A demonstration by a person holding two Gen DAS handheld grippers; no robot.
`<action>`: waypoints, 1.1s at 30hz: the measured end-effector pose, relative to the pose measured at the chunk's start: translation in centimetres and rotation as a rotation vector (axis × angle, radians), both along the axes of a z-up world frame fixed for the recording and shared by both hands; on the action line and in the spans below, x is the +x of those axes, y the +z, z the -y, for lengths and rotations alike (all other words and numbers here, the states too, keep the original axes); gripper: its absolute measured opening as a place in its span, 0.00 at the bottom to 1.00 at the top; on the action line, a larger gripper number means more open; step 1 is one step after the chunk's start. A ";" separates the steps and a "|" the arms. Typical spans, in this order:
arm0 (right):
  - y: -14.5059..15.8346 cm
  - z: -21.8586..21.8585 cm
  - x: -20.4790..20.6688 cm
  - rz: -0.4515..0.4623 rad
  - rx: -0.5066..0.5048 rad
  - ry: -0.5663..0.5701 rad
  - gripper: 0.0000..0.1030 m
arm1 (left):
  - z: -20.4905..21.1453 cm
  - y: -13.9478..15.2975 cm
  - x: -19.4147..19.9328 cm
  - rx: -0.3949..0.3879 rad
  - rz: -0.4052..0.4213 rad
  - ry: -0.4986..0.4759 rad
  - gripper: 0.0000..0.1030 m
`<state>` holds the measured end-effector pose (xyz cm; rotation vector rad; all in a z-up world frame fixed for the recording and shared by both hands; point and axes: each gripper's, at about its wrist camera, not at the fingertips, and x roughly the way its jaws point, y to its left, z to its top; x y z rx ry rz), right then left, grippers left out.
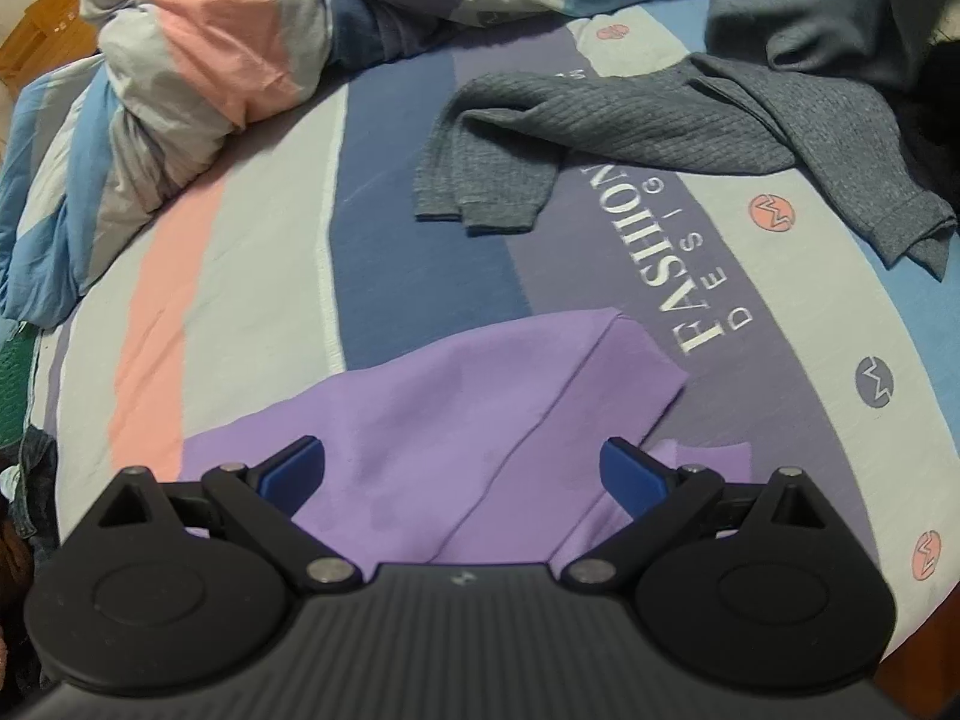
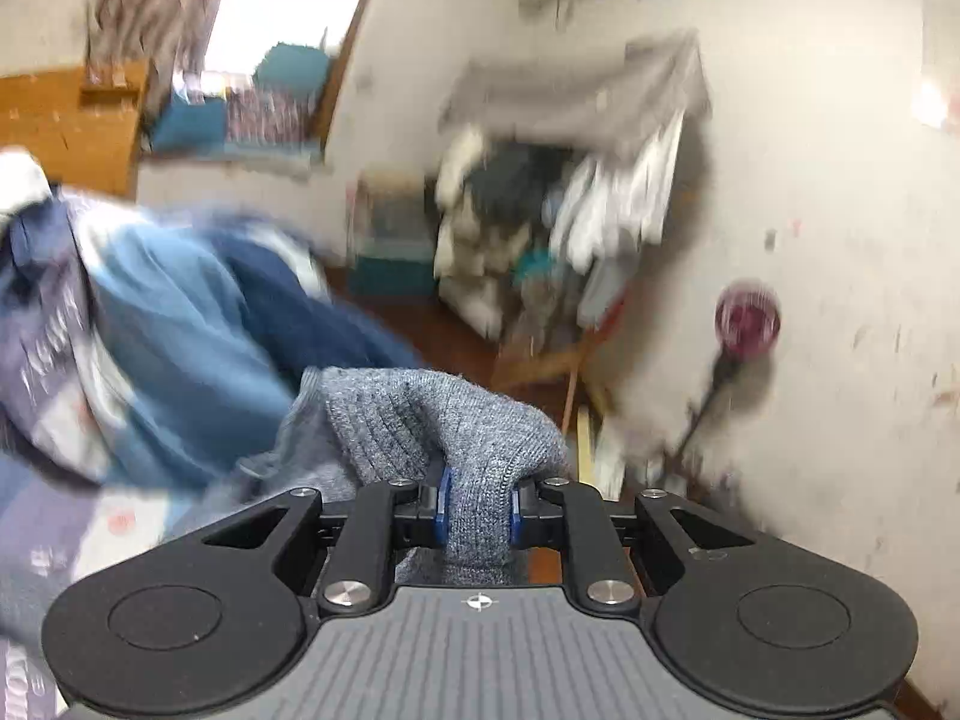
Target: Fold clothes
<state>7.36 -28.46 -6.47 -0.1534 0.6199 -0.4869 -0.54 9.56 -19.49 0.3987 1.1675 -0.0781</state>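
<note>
In the left wrist view a folded purple garment [image 1: 456,420] lies on the striped bed sheet [image 1: 252,276] right under my left gripper [image 1: 462,471], which is open and empty above it. A grey ribbed knit garment [image 1: 600,120] lies spread further back on the bed. In the right wrist view my right gripper [image 2: 478,507] is shut on a bunch of grey knit fabric [image 2: 444,420] and holds it lifted, pointing toward the room wall. The view is blurred by motion.
A bunched striped duvet [image 1: 198,60] fills the back left of the bed; it shows blue in the right wrist view [image 2: 180,324]. More grey clothes [image 1: 828,6] pile at the back right. A cluttered rack [image 2: 558,210] stands by the wall.
</note>
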 end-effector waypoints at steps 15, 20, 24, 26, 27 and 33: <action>-14.4 -8.8 -8.7 -0.379 -0.226 -0.067 0.71 | 1.2 -2.2 -0.6 0.009 -0.037 -0.033 0.97; -15.6 -20.7 -5.7 -0.258 -0.388 0.599 0.86 | -1.4 -2.6 -0.8 0.008 -0.039 0.024 0.97; -19.7 -27.1 0.8 -0.258 -0.480 0.948 0.86 | -4.1 -3.1 -1.6 0.015 -0.049 0.098 0.97; -22.1 -29.2 5.0 -0.296 -0.528 1.015 0.84 | -5.4 -3.5 -2.1 0.020 -0.063 0.139 0.97; -23.2 -30.0 7.3 -0.329 -0.538 1.027 0.84 | -6.0 -3.7 -2.4 0.022 -0.070 0.159 0.97; -26.2 -32.0 17.2 -0.596 -0.364 1.017 0.49 | -8.9 -4.1 -3.7 0.043 -0.106 0.260 0.97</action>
